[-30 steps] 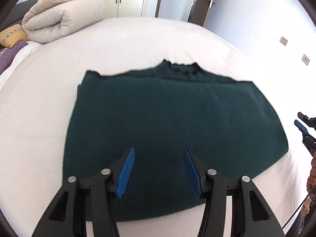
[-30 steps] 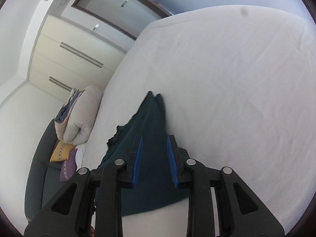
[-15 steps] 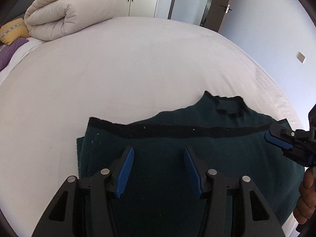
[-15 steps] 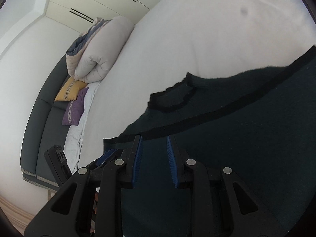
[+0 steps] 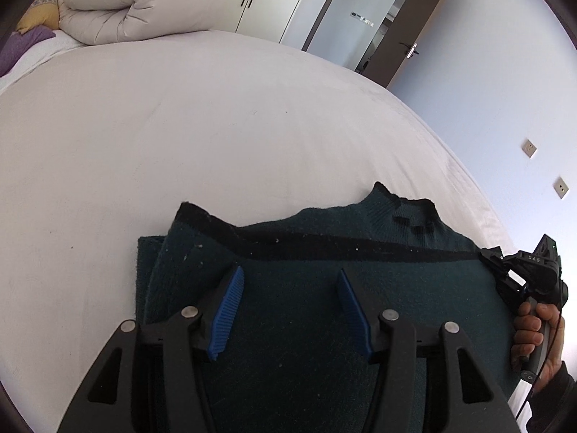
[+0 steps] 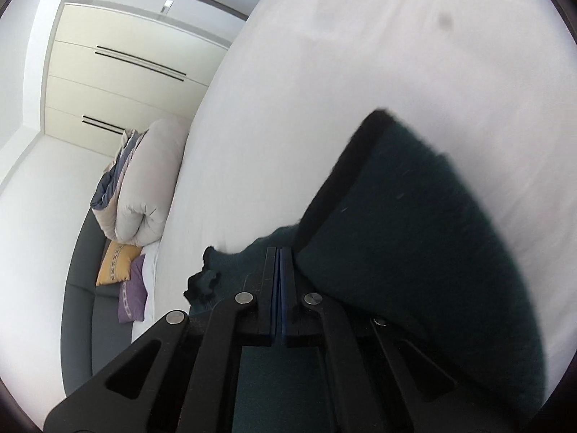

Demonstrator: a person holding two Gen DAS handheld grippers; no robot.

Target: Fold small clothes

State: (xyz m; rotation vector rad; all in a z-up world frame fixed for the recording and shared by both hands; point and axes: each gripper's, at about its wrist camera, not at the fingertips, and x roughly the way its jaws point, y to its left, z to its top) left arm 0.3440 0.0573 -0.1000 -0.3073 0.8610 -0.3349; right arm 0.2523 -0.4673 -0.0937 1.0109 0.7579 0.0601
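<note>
One dark green sweater [image 5: 324, 306] lies on the bed [image 5: 216, 126], folded once, under both claws. The left claw [image 5: 288, 310] hovers open above it and grips nothing. The right claw [image 6: 280, 288] is closed at the sweater's edge; whether it pinches cloth I cannot tell. Next fold probably needs a firm grip on both corners

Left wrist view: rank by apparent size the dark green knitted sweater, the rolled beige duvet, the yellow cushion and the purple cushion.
1. Dark green knitted sweater, though nearness to the camera inflates it.
2. Rolled beige duvet.
3. Yellow cushion and purple cushion: both cropped at the edge, too alike to rank.
</note>
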